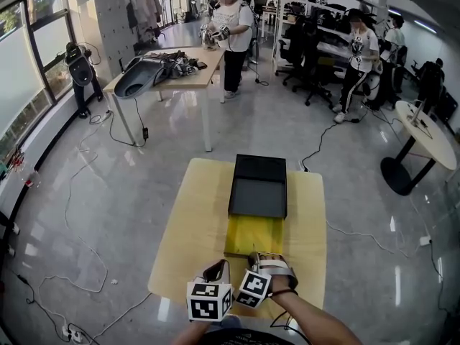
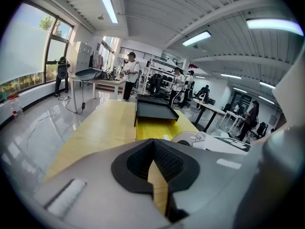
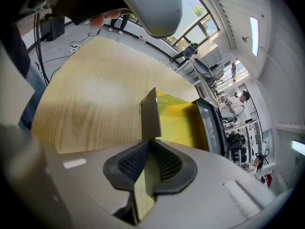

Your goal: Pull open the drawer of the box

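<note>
Yellow drawer (image 1: pixel 253 234) stands well out; right gripper (image 3: pixel 148 143) clamps its front, left gripper (image 2: pixel 153 144) closed, seemingly empty; overpulling could drop it.

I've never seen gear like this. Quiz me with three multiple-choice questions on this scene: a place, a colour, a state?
1. Where on the wooden table does the black box stand? A. near edge B. far end C. left corner
2. What colour is its drawer inside? A. red B. yellow C. blue
3. How is the drawer? A. fully shut B. removed C. pulled partly out
Answers: B, the box sits at the table's far end; B, yellow shows in front of the box; C, it juts out, its front panel clamped in the right hand-held gripper.
</note>
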